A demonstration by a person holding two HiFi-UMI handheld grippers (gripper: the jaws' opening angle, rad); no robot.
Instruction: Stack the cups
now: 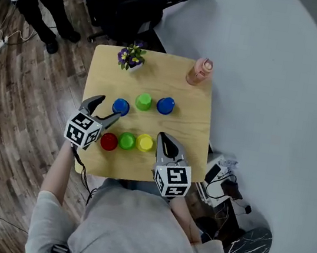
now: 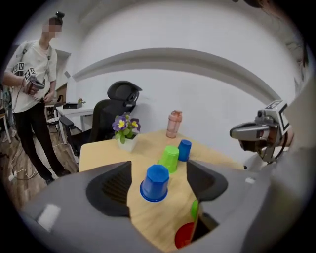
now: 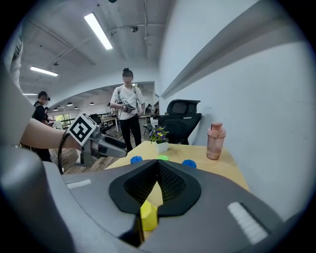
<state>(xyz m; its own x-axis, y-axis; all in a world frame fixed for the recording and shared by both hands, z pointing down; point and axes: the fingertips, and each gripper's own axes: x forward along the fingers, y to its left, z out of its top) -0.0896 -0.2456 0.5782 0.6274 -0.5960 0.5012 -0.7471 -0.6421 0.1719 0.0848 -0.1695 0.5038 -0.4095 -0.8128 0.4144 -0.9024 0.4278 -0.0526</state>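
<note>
- Your left gripper (image 1: pixel 107 110) has jaws apart, the upturned blue plastic cup (image 2: pixel 155 183) between them, untouched.
- Your right gripper (image 3: pixel 157 172) has its jaws together, empty.
- Probably light and slick: pinch the cup's sidewalls gently.

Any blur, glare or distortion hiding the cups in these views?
Head view: dim but even light, table sharp, edges curved. Left gripper view: fisheye, dark corners, near blue cup crisp. Right gripper view: fisheye, bright ceiling lights, yellow cup partly behind the right gripper.

Two cup rows (image 1: pixel 144 101) crowd the table (image 1: pixel 190 131), a bare strip between; flowerpot (image 1: pixel 132 60) and bottle (image 1: pixel 199 71) line the far edge.
</note>
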